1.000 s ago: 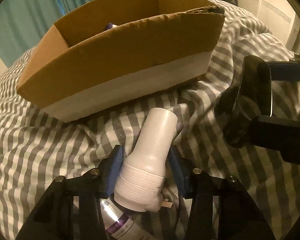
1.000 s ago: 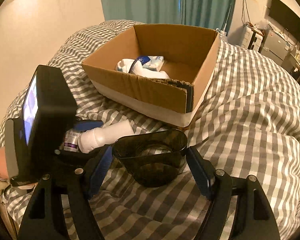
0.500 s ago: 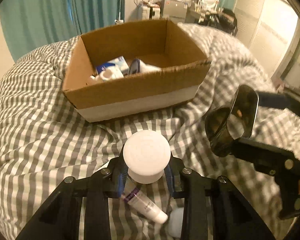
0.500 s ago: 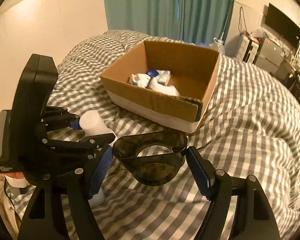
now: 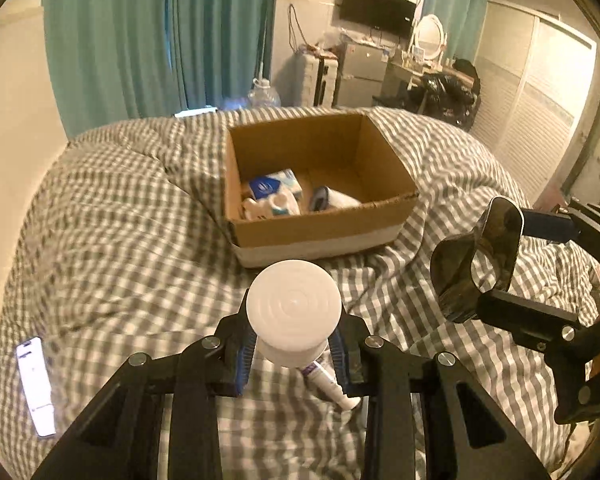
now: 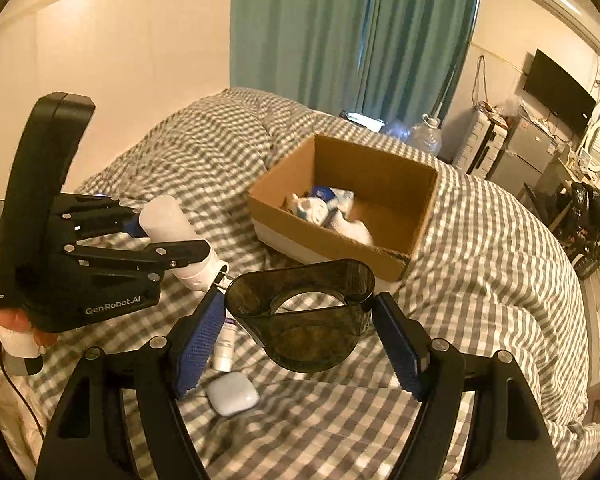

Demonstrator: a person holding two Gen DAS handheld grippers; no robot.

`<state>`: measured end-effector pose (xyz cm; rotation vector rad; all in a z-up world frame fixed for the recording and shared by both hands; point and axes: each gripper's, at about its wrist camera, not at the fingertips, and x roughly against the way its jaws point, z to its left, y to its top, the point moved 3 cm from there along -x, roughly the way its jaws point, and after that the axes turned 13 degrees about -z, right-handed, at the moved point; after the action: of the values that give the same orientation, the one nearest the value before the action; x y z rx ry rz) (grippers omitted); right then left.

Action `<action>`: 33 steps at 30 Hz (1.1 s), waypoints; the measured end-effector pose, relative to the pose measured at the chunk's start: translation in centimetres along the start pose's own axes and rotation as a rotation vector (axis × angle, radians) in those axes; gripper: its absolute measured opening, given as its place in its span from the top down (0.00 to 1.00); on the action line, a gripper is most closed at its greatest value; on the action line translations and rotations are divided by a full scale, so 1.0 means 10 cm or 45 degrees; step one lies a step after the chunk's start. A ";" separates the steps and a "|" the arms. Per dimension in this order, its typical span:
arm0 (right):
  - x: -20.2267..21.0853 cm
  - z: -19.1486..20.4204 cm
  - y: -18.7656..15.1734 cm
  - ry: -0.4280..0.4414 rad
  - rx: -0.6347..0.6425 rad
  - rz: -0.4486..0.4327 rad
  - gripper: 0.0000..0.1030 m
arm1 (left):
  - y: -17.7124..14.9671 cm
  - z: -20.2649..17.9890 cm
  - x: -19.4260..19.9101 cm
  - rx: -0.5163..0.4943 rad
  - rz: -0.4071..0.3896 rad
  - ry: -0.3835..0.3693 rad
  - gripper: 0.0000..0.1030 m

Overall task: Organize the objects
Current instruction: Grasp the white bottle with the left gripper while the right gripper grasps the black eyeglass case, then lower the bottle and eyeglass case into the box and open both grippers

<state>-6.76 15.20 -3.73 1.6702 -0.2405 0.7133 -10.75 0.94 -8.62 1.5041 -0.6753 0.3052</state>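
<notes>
My left gripper (image 5: 293, 350) is shut on a white bottle (image 5: 293, 312), held up in the air above the checked bed; it also shows in the right wrist view (image 6: 172, 226). My right gripper (image 6: 300, 336) is shut on a dark translucent plastic container (image 6: 304, 316), seen at the right in the left wrist view (image 5: 476, 268). An open cardboard box (image 5: 320, 220) sits on the bed ahead with several white and blue items inside (image 5: 276, 196); the right wrist view shows it too (image 6: 340, 240).
A small tube with a purple label (image 5: 328, 380) and a white rounded case (image 6: 233, 393) lie on the bedcover below the grippers. A white phone-like device (image 5: 36, 386) lies at the bed's left. Curtains, a fridge and a TV stand behind the bed.
Both grippers have risen and drawn back from the box with their objects held. The white bottle has turned from lying forward to pointing up at the camera.
</notes>
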 end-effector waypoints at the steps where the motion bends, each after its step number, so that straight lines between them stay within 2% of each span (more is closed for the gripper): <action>1: 0.00 0.01 0.03 -0.002 0.000 -0.006 0.27 | 0.03 0.03 0.04 0.000 -0.009 0.008 0.68; 7: -0.08 -0.02 0.35 -0.039 0.019 -0.063 0.27 | 0.41 0.20 0.14 0.024 -0.087 0.024 0.68; 12: -0.25 -0.23 0.72 -0.068 0.015 -0.097 0.27 | 0.82 0.22 -0.01 0.003 -0.132 0.022 0.68; 17: -0.58 -0.55 1.01 -0.103 -0.019 -0.101 0.27 | 1.19 0.25 -0.38 -0.001 -0.148 0.007 0.68; 25: -1.08 -0.96 1.24 -0.123 -0.060 -0.096 0.27 | 1.53 0.25 -1.02 -0.025 -0.117 0.001 0.68; 33: -1.74 -1.30 1.19 -0.115 -0.089 -0.026 0.27 | 1.47 0.13 -1.71 -0.094 -0.046 0.007 0.68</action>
<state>-30.86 20.73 -3.14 1.6380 -0.3085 0.6089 -32.96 4.49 -6.70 1.4433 -0.6474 0.2542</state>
